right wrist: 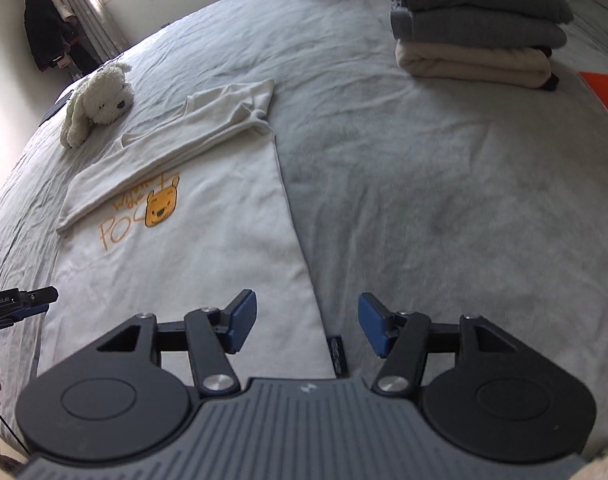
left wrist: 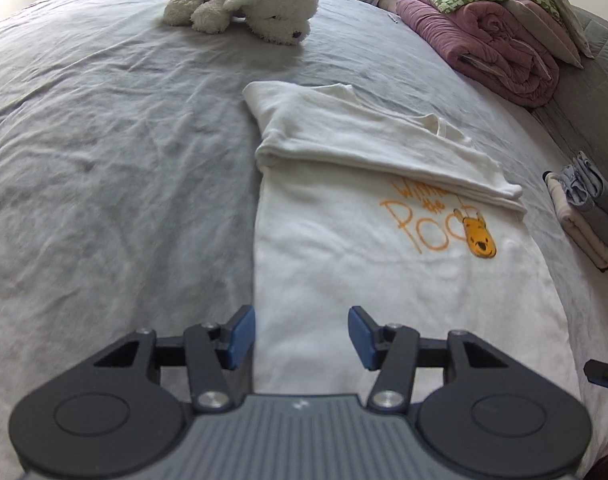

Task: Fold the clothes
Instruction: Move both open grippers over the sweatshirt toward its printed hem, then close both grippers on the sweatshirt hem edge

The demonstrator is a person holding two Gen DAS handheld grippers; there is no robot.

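A white T-shirt (left wrist: pixel 356 272) with an orange bear print lies flat on the grey bed, its sleeves and top folded across the chest. It also shows in the right wrist view (right wrist: pixel 192 264). My left gripper (left wrist: pixel 302 336) is open and empty, hovering over the shirt's lower left edge. My right gripper (right wrist: pixel 307 328) is open and empty, hovering over the shirt's lower right edge. Each gripper's tip shows at the edge of the other's view.
A white plush dog (left wrist: pixel 244 4) lies at the far side of the bed (left wrist: pixel 104 160). A stack of folded grey and beige clothes (right wrist: pixel 476 28) sits to the right. Pink and green bedding (left wrist: pixel 492 28) is piled at the far right.
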